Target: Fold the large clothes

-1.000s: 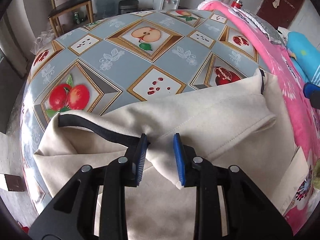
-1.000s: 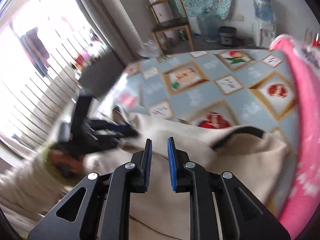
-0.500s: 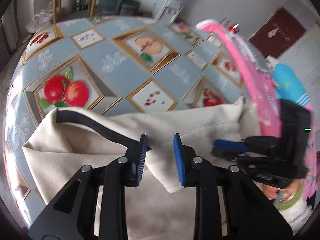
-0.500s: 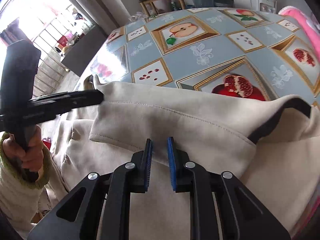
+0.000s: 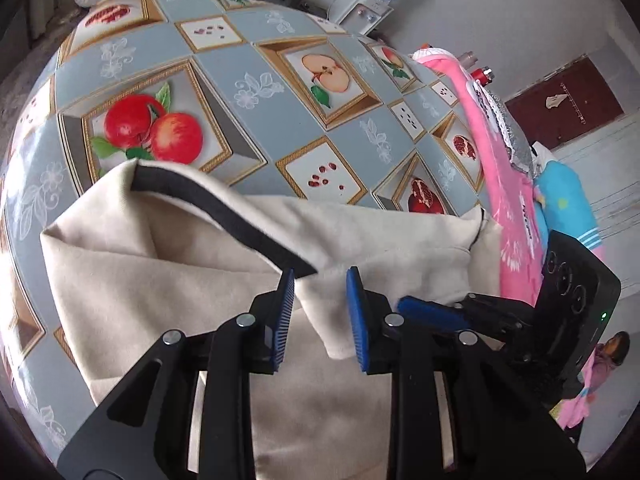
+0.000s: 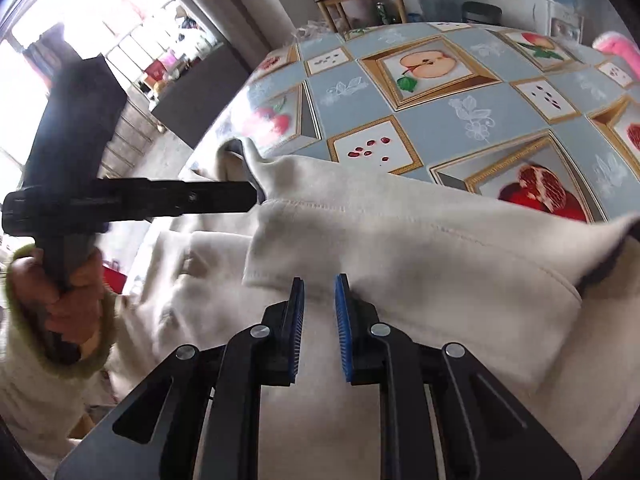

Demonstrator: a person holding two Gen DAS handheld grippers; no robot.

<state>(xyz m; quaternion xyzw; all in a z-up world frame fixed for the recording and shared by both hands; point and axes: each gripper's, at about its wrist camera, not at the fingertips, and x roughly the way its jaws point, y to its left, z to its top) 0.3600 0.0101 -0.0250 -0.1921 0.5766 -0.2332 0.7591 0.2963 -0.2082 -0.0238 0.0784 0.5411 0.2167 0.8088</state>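
cream garment (image 5: 168,280) on fruit-print tablecloth (image 5: 280,120)

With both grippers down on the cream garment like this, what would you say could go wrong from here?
1. The left gripper holds only a bunched fold of the cream garment beside its black trim; a pull might slip it free.
2. The right gripper stands with a narrow gap over a hem; whether it grips is unclear, so a lift could leave that side behind.
3. The pink blanket lies against the garment and could get dragged.
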